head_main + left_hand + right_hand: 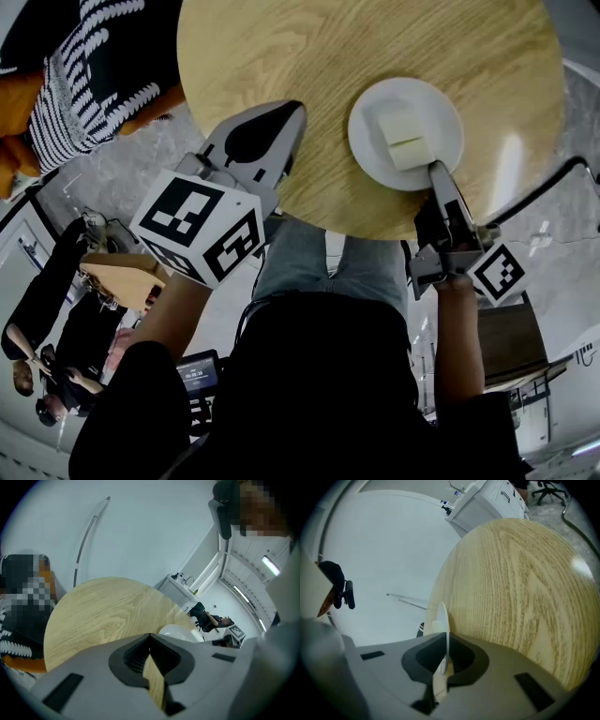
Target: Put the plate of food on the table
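The plate (371, 150) with food (403, 137) seems already set on the table (281, 56), near its front edge. The right gripper (437, 171) pinches its rim. The left gripper (296, 111) is closed and empty. Next it must release gently.

One round wooden worktop (281, 56). One white plate (370, 159), and one pale block of food (401, 136). Two pairs of tongs — the left tongs (292, 112) and the right tongs (437, 169) — with two marker cubes (197, 225), one to each pair. One other person in a striped garment (84, 75). One dark cable (539, 187) on the floor.
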`<state>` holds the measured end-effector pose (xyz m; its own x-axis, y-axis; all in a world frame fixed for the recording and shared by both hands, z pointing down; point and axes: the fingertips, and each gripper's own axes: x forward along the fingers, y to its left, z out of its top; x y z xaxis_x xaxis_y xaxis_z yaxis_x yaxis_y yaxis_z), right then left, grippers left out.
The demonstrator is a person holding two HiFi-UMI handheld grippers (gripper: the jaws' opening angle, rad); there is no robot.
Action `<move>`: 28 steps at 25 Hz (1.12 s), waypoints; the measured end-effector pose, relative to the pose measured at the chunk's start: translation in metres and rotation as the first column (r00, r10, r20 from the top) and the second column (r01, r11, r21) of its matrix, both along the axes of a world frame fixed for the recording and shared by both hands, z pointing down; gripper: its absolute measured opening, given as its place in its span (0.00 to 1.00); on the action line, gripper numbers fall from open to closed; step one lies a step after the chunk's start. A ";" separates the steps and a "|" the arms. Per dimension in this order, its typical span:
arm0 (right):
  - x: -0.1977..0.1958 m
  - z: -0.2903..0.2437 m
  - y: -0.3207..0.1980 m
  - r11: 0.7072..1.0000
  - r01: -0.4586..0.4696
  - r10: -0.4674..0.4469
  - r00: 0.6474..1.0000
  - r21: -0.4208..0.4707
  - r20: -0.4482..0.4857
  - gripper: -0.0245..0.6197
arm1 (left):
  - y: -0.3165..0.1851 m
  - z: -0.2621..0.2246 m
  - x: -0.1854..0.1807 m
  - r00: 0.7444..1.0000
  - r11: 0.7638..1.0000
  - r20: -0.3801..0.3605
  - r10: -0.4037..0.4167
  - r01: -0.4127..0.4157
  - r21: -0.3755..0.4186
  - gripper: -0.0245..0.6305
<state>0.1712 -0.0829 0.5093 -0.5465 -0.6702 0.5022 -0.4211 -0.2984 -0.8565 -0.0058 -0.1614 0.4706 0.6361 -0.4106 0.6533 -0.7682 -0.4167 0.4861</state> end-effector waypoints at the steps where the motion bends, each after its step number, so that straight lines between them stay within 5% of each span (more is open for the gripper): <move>1: 0.000 0.000 0.000 1.000 0.003 -0.003 1.000 -0.002 -0.004 0.07 | 0.001 -0.001 0.000 1.000 1.000 -0.001 -0.001 0.001 0.000 0.05; 7: -0.005 0.007 0.000 0.998 0.005 -0.002 0.998 -0.063 0.056 0.07 | 0.000 -0.003 -0.006 1.000 1.000 0.004 -0.001 0.001 0.007 0.05; 18: -0.015 0.015 0.009 0.986 0.108 -0.106 0.994 -0.130 0.019 0.07 | 0.006 -0.005 -0.012 1.000 1.000 0.004 -0.016 0.016 0.021 0.05; 24: -0.027 0.003 0.013 0.975 0.213 -0.207 0.975 -0.068 0.079 0.25 | 0.007 -0.009 -0.017 1.000 0.999 0.008 -0.021 0.021 0.026 0.05; 28: -0.037 -0.005 0.017 0.943 0.333 -0.331 0.941 -0.020 0.067 0.38 | 0.005 -0.015 -0.017 1.000 0.999 0.005 -0.021 0.021 0.039 0.05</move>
